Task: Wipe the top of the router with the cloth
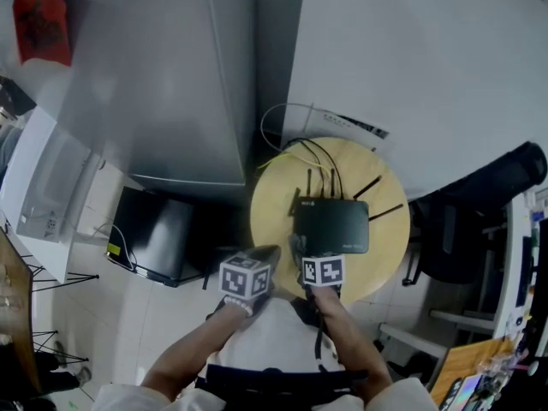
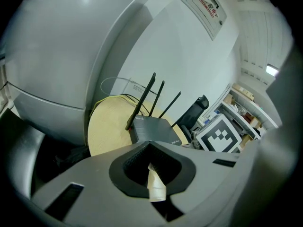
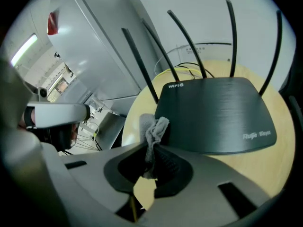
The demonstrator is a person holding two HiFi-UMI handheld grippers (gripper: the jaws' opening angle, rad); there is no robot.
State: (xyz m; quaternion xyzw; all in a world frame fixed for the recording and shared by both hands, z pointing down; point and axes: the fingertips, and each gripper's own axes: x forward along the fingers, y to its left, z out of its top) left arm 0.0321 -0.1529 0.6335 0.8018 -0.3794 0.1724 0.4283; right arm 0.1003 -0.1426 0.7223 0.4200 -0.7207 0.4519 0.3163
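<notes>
Pinching the cloth point(image 3: 154, 130), right tongs point(image 3: 150, 163) hover beside router point(image 3: 213, 112).

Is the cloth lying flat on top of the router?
No, the cloth is bunched in the right claw beside the router's edge, not on its top.

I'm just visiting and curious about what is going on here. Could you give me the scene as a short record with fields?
Setting: round wooden table
Router: black, four antennas up, flat on the table
Cloth: grey, pinched in the right gripper, at the router's near corner, not on its top
Left gripper: shut, empty, held short of the table
Wiping: seemingly not yet begun
</notes>
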